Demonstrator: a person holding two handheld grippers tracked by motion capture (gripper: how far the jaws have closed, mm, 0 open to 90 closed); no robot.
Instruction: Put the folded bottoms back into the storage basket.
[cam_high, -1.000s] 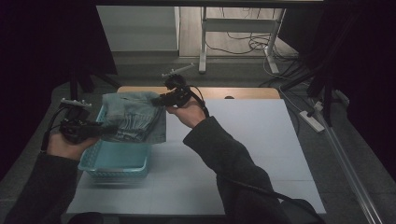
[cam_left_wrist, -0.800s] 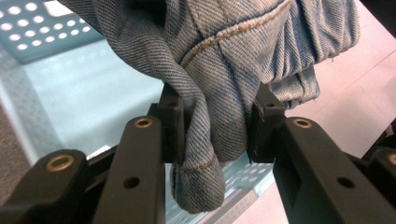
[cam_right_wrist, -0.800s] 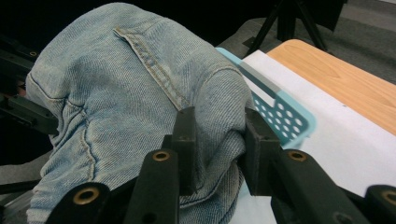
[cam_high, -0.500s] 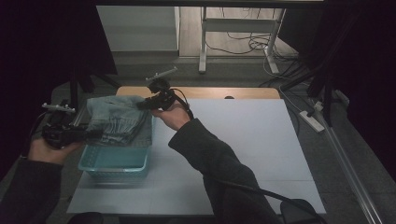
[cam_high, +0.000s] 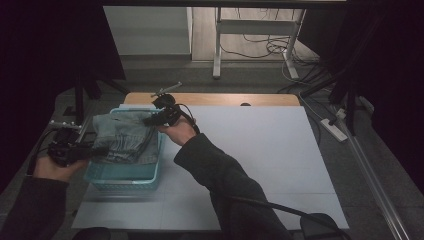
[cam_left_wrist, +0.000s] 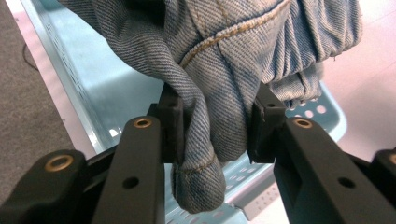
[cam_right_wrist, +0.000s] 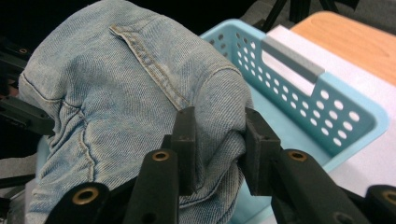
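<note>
A: The left hand-held gripper (cam_left_wrist: 212, 135)?
B: Jaws closed on a hemmed fold of the faded blue denim garment (cam_high: 125, 140), held over the perforated light-blue plastic basket (cam_high: 120, 176) on the white worktop (cam_high: 260, 150).
A: Handling?
B: Probably soft, fairly heavy, droopy; seams should grip best.
A: The right hand-held gripper (cam_right_wrist: 217, 142)?
B: Jaws pinching a bunched denim edge.
</note>
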